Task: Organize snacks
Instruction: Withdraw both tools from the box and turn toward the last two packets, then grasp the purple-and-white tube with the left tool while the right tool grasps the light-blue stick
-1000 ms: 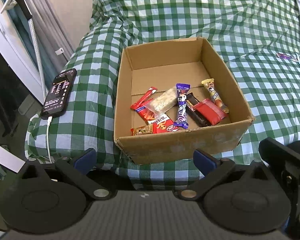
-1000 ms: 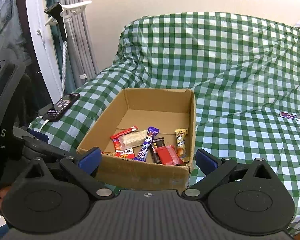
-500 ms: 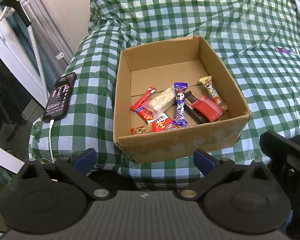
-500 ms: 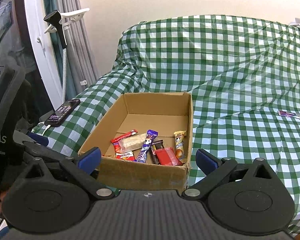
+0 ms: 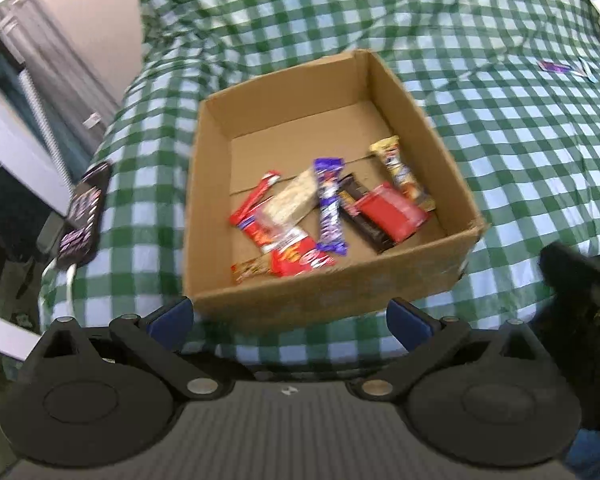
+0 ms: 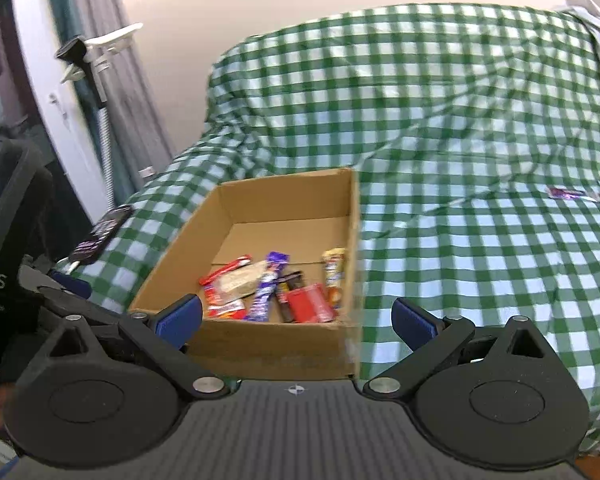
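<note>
An open cardboard box [image 5: 420, 116] [image 6: 180, 256] sits on a bed with a green checked cover. In it lie several snacks: a purple bar [image 5: 329, 204] [image 6: 269, 284], a red packet [image 5: 392, 210] [image 6: 310, 302], a yellow bar [image 5: 400, 170] [image 6: 334, 272], a clear-wrapped bar [image 5: 294, 200] and red wrappers [image 5: 296, 256]. A purple wrapper [image 5: 554, 67] [image 6: 568, 192] lies alone on the cover, far right. My left gripper [image 5: 290, 314] is open and empty before the box's near wall. My right gripper [image 6: 296, 318] is open and empty, back from the box.
A phone [image 5: 82, 216] [image 6: 100, 232] on a white cable lies on the bed's left edge. A stand with a white clamp [image 6: 96, 46] and curtains are at the far left. The left gripper's body [image 6: 16, 240] shows at the right wrist view's left edge.
Both grippers have drawn back and tilted slightly; the box sits a little farther away in the right wrist view. The snacks have not moved.
</note>
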